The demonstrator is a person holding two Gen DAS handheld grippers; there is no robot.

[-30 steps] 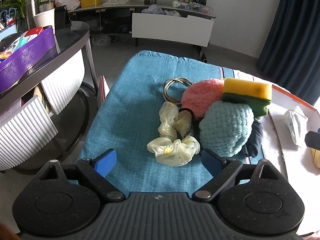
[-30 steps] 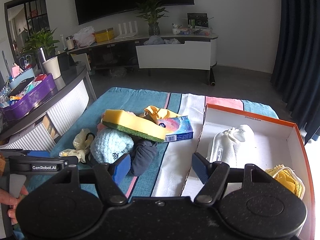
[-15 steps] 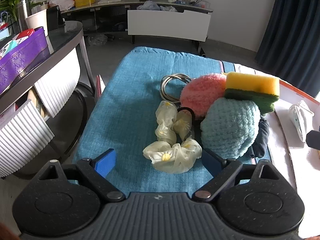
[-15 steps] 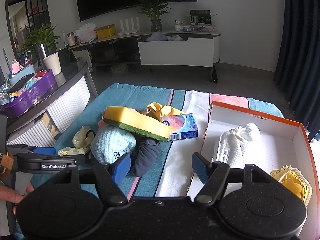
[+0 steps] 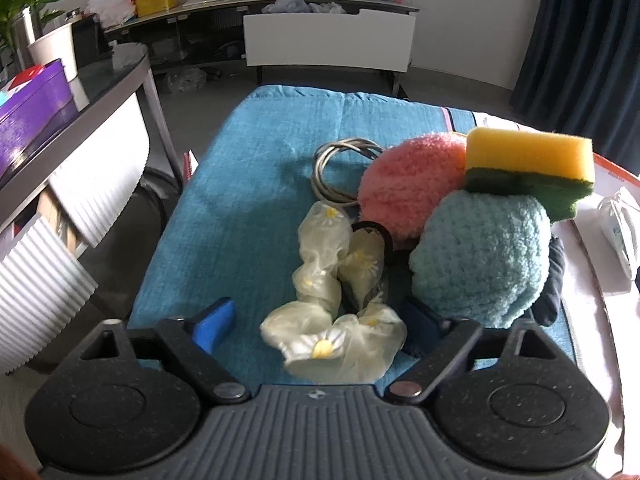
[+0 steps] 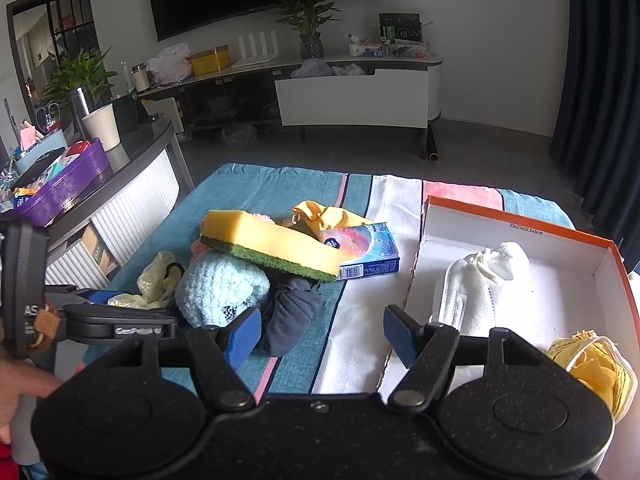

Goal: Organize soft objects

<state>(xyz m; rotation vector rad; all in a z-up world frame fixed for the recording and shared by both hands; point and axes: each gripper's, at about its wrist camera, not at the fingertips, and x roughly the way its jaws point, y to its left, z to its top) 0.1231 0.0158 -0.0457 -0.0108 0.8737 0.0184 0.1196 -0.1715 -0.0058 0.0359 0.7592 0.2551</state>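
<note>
A pale daisy-print scrunchie (image 5: 336, 344) lies on the blue towel (image 5: 256, 184) at the near edge of the pile, stretching away lengthwise, directly between the wide-open, empty left gripper (image 5: 316, 326). The right gripper (image 6: 322, 334), also wide open and empty, hovers farther off by the orange-rimmed box (image 6: 520, 228).

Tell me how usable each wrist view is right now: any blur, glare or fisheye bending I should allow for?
Left wrist: slightly soft with motion blur, but the daisy scrunchie between the open left gripper reads clearly; a shadow falls across the blue cloth. Right wrist: sharper, edges bend and corners go dark; bright daylight washes out the white pouch in the box.
</note>
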